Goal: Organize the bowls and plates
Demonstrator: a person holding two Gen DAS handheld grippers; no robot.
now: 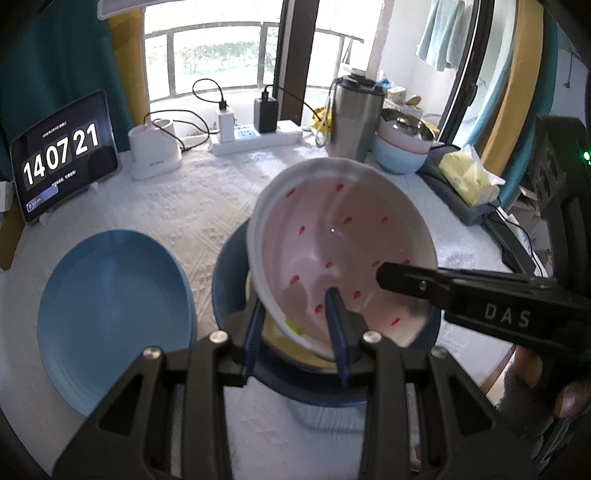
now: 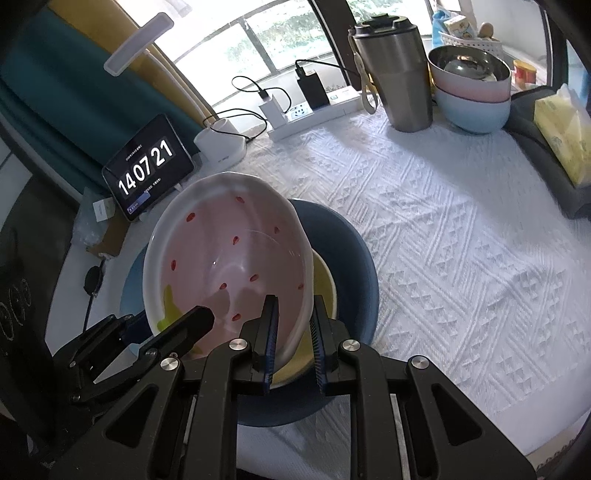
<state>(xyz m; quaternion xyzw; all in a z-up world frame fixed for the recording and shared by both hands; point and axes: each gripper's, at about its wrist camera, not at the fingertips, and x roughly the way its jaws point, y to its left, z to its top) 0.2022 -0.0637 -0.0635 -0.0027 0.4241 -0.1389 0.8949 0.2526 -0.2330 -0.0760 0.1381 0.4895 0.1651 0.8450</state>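
Both the left gripper (image 1: 295, 328) and the right gripper (image 2: 293, 332) pinch, narrowly opened, the near rim of a glossy pink strawberry bowl (image 1: 343, 254), tilted above a yellow dish (image 2: 325, 291) inside a dark blue plate (image 2: 354, 258), with a ridged light blue plate (image 1: 114, 317) to the left on the embossed white tablecloth (image 2: 443, 229).

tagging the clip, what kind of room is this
Likely a lived-in home room by a balcony: railed window, towel hanging to dry, and a cloth-covered table holding a power strip and stacked bowls.
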